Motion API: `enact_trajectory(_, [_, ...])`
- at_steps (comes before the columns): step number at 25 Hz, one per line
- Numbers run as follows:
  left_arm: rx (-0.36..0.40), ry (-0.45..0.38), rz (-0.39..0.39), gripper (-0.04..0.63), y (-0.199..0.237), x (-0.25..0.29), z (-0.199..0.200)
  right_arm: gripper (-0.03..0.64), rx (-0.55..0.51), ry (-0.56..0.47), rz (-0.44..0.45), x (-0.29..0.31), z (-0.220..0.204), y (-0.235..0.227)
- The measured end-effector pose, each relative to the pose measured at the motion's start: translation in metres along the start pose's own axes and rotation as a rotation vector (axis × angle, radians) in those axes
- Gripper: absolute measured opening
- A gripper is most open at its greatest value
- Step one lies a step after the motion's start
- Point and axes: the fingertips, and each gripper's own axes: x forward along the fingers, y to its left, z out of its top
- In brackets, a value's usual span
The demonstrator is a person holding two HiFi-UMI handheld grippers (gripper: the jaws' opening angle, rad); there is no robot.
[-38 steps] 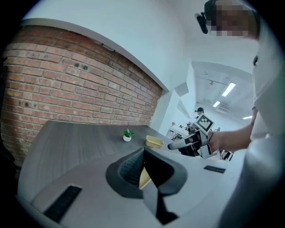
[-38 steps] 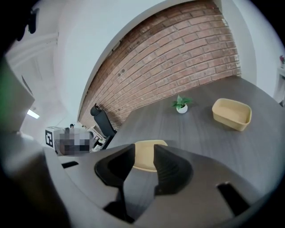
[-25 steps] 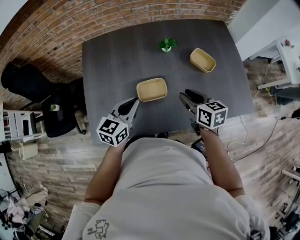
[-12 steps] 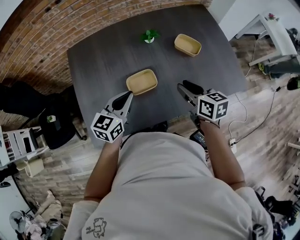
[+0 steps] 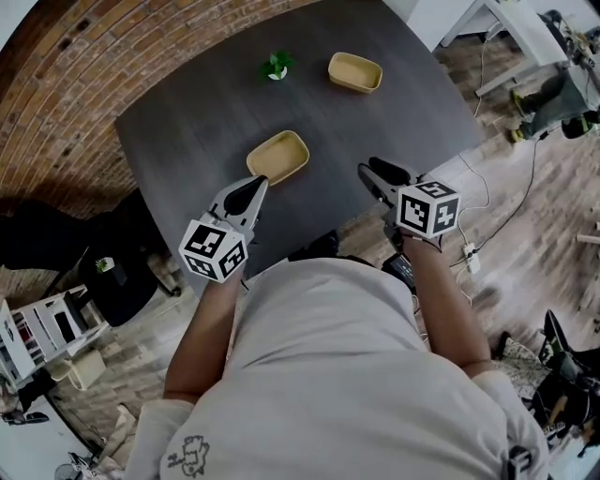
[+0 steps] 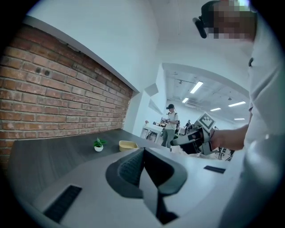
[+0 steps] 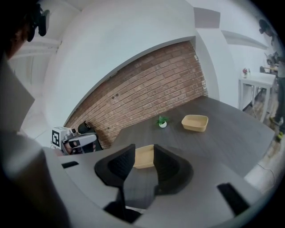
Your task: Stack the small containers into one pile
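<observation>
I work in what looks like an open-plan office or lab. A brick wall [image 6: 58, 89] runs behind my dark table [image 5: 375, 56], and strip lights [image 6: 196, 87] line the ceiling. A person [image 6: 170, 127] stands among white desks [image 5: 520, 21], and cables [image 5: 536, 159] trail over the wood floor [image 5: 525, 244].

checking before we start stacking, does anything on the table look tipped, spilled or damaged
Nothing stands out. The near container and the far container sit upright and empty on the table, apart, not yet stacked. The potted plant stands upright. No spill or damage shows.
</observation>
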Motion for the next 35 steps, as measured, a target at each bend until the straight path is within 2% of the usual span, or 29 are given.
enact_trajectory(11, [0.037, 0.031, -0.104, 0.011, -0.002, -0.018, -0.009, 0.132, 0.054, -0.038, -0.073, -0.013, -0.016, 0.015])
enact_trajectory(20, [0.048, 0.038, -0.16, 0.011, -0.01, -0.006, -0.007, 0.132, 0.069, -0.064, -0.104, -0.017, -0.015, 0.01])
enact_trajectory(28, [0.035, 0.036, -0.174, 0.011, -0.021, 0.02, -0.002, 0.13, 0.074, -0.062, -0.1, -0.016, -0.007, -0.012])
enact_trajectory(35, [0.034, 0.035, -0.134, 0.011, -0.021, 0.055, 0.005, 0.13, 0.064, -0.028, -0.082, -0.01, 0.01, -0.053])
